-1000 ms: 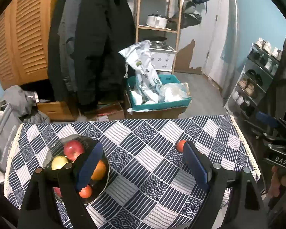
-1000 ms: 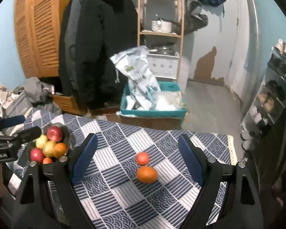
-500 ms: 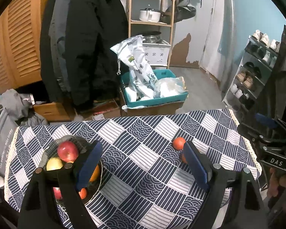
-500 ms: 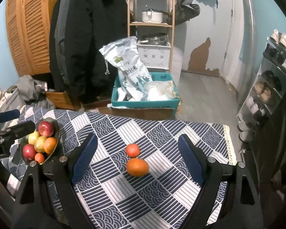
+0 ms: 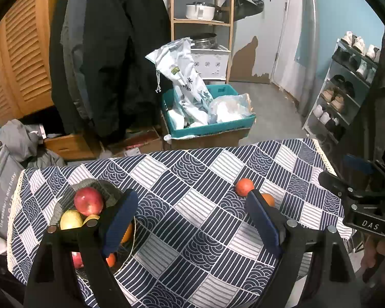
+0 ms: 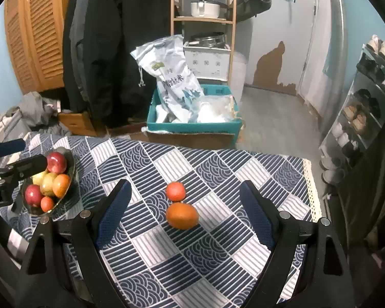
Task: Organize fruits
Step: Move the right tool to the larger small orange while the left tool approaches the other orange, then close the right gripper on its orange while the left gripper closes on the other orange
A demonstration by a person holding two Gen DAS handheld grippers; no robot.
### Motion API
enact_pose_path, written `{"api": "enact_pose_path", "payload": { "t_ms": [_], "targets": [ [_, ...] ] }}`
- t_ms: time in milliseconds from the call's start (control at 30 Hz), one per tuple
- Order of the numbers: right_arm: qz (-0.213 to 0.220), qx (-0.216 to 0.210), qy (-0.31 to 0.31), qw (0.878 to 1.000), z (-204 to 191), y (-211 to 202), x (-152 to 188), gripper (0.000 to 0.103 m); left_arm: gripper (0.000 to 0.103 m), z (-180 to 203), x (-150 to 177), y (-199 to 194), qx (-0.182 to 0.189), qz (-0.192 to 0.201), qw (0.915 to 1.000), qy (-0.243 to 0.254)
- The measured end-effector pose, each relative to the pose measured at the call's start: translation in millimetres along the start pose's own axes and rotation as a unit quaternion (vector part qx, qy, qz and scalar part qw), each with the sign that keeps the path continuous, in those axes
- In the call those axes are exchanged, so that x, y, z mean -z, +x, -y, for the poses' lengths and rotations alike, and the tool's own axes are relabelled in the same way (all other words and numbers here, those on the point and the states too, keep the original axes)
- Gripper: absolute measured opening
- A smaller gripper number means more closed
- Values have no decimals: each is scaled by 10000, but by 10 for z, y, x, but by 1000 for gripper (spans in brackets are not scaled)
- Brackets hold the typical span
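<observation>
Two loose fruits waited on the tabletop as I lined up my right fingers for the first pick.

My right fingers (image 6: 184,215) stood wide apart and empty above the checked cloth, framing the orange (image 6: 182,215) and the smaller tangerine (image 6: 176,191) just behind it, the two touching or nearly so. My left fingers (image 5: 192,218) were likewise spread and held nothing, hovering by the bowl (image 6: 70,159) at the tabletop's left end, already heaped with apples and citrus. The step in hand, as I judged it, was the reach for the orange; the next move called for lowering the right fingers around it without nudging the tangerine, closing, then carrying it across to the bowl.
</observation>
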State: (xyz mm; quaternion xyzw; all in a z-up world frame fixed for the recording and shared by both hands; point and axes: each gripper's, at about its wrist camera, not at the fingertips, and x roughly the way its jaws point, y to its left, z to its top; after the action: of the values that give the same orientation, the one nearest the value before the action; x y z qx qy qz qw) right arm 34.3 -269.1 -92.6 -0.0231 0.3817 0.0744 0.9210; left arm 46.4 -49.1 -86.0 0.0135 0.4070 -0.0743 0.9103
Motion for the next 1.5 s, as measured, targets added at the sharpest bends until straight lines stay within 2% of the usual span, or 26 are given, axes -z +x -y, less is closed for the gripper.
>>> {"api": "enact_pose_path", "payload": {
  "t_ms": [233, 433, 633, 1000, 1467, 1500],
  "targets": [
    [-263, -14, 73, 9996, 47, 203, 63, 85, 88, 12, 41, 211, -28, -271, 9996, 5],
    [-688, 52, 191, 9974, 132, 572, 162, 85, 88, -15, 124, 489, -146, -522, 9985, -7],
    [-1110, -194, 584, 9919, 220, 950, 250, 85, 88, -29, 219, 807, -292, -803, 9963, 33],
    [-1825, -147, 312, 9826, 88, 1550, 492, 85, 88, -135, 377, 1227, -402, -1232, 9915, -119],
    [-2231, -189, 314, 9741, 41, 2013, 707, 85, 88, -141, 495, 1470, -376, -1454, 9886, -129],
    [-2242, -213, 334, 9737, 46, 2024, 717, 82, 88, -136, 498, 1480, -368, -1465, 9884, -129]
  ]
}}
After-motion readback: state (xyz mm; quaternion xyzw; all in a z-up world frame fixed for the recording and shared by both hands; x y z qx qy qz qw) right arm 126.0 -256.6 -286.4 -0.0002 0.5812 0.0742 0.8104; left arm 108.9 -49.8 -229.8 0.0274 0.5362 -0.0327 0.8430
